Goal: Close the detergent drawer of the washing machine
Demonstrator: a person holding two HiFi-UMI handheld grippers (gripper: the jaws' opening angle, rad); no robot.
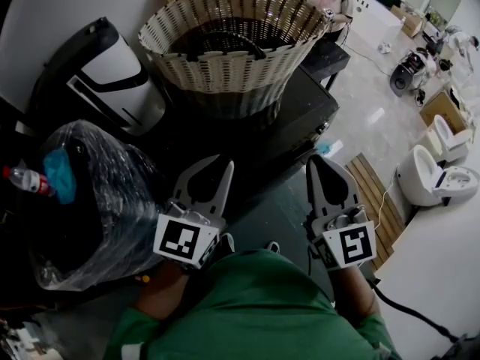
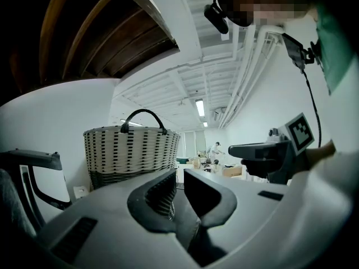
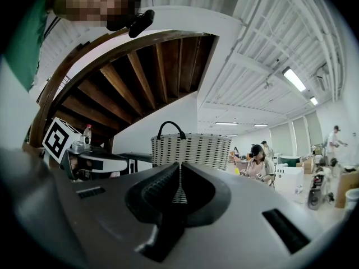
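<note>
Your left gripper (image 1: 216, 167) holds its jaws apart, empty. Your right gripper (image 1: 324, 163) is pinched together on nothing. The dark washing machine (image 1: 300, 115) sits just ahead under the basket (image 1: 232, 58), but its drawer can't be made out.

basket (image 1: 232, 51): cream weave, dark dashed bands, black handle
left claw (image 1: 215, 165): grey; cube with black-and-white squares
right claw (image 1: 321, 163): grey; cube with black-and-white squares
sleeve (image 1: 255, 306): green
bottle (image 1: 26, 180): red cap

Long ceiling lights (image 3: 294, 78) make the room bright. The middle of the head view is dark and shadowy. Both gripper views bend at the edges, with black corners.
</note>
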